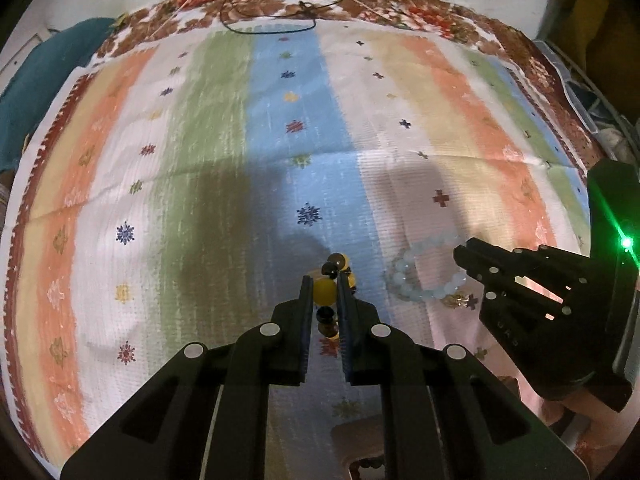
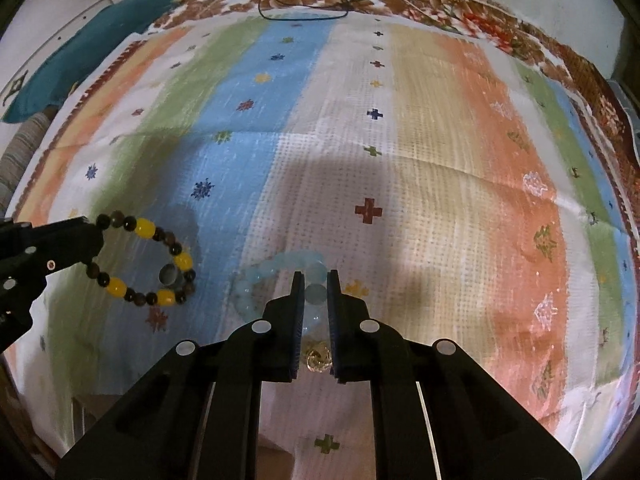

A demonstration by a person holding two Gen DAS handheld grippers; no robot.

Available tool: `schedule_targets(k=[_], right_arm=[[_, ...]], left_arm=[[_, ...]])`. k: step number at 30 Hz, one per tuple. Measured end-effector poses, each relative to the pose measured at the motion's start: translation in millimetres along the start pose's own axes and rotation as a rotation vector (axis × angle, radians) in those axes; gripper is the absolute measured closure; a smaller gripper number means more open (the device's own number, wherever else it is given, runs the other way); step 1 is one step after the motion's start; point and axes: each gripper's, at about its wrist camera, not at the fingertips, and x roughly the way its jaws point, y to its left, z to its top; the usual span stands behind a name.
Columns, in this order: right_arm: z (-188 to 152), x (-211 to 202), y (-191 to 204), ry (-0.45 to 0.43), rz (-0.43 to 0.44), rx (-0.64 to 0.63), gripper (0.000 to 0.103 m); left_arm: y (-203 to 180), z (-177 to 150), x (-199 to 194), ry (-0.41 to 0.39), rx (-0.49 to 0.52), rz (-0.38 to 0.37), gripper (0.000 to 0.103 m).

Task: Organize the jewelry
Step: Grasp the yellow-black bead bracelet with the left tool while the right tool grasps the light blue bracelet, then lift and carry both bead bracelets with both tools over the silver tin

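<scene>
A yellow-and-dark beaded bracelet [image 1: 325,294] hangs between the fingers of my left gripper [image 1: 324,284], which is shut on it; in the right wrist view the bracelet [image 2: 182,260] is a full loop at the left, held a little above the cloth by the left gripper [image 2: 94,240]. A pale blue beaded bracelet [image 2: 316,294] with a small gold charm [image 2: 318,360] sits between the fingers of my right gripper [image 2: 316,280], which is shut on it. In the left wrist view the blue bracelet [image 1: 400,280] lies at the tip of the right gripper [image 1: 460,252].
A striped cloth [image 1: 280,120] with small flower and cross marks covers the surface. A thin black cord [image 1: 280,26] lies at its far edge. A teal cushion [image 1: 48,72] sits at the far left. A wooden box corner [image 1: 360,448] shows below the left gripper.
</scene>
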Motion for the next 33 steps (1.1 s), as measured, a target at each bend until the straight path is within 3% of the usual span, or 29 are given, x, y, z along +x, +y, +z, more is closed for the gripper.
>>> schedule_targets(k=[21, 33], right_arm=[[-10, -35, 15, -0.063, -0.005, -0.042, 0.091], [-16, -69, 18, -0.127, 0.011, -0.049, 0.091]], left_arm=[[16, -1, -35, -0.061, -0.049, -0.023, 0.092], [7, -11, -53, -0.083, -0.041, -0.037, 0.092]])
